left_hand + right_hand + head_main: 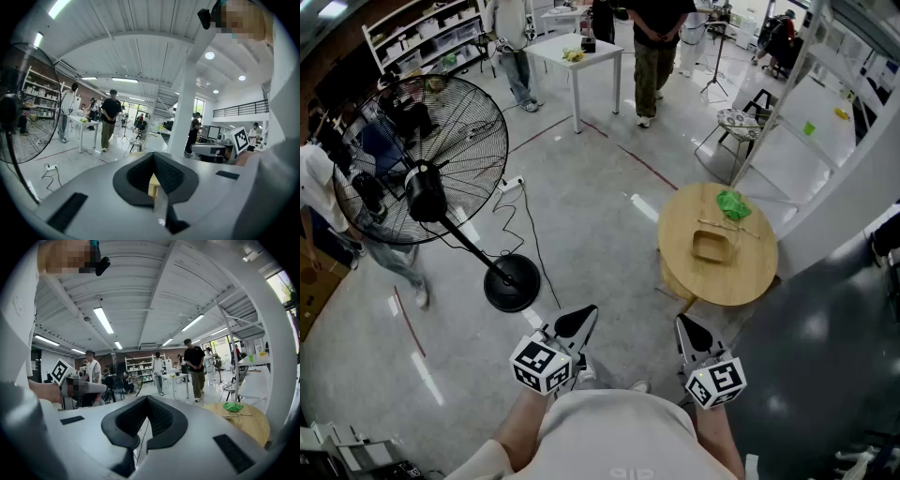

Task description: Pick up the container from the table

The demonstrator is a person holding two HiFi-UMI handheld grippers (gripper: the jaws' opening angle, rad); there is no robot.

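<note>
One wooden container (712,247) sits on the round surface (742,277), near one green cloth (733,203). The left tool (579,322) and right tool (693,333) each have jaws closed together, holding nothing, both apart from the container.

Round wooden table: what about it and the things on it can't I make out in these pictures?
Container: too small in the head view to tell whether anything lies inside.
Green thing: too small in the head and right gripper views to identify.
Table: in the left gripper view only a tan sliver shows past the left gripper, whose body covers the rest.
</note>
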